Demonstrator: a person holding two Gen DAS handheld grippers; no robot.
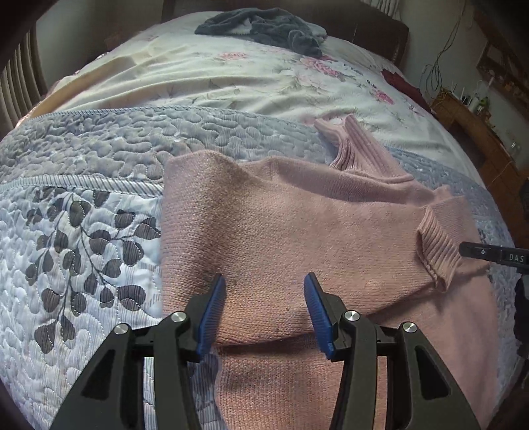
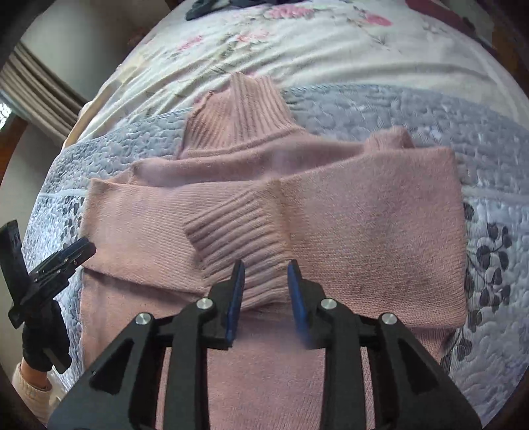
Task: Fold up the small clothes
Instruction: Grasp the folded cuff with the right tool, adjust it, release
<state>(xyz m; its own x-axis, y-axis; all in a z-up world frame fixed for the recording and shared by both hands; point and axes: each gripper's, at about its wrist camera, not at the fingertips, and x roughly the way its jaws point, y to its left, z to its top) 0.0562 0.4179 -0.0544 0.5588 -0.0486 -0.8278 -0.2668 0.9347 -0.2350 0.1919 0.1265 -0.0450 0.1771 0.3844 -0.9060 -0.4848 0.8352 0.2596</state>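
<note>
A pink knit turtleneck sweater (image 1: 297, 225) lies flat on the grey quilt (image 1: 99, 205), with its ribbed collar (image 2: 238, 109) pointing toward the head of the bed. Both sleeves are folded across the chest, and a ribbed cuff (image 2: 238, 238) rests in the middle. My left gripper (image 1: 264, 281) hovers open over the left folded sleeve, holding nothing. My right gripper (image 2: 266, 266) stands open just above the ribbed cuff, its blue pads on either side of the cuff's near edge. The left gripper (image 2: 62, 261) shows at the sweater's left edge, held by a black-gloved hand (image 2: 43, 344).
A floral sheet (image 1: 231, 76) covers the far half of the bed. A crumpled grey garment (image 1: 261, 28) lies by the headboard and a dark red cloth (image 1: 400, 82) at the far right edge. A wooden cabinet (image 1: 469, 129) stands right of the bed, curtains (image 1: 16, 89) to the left.
</note>
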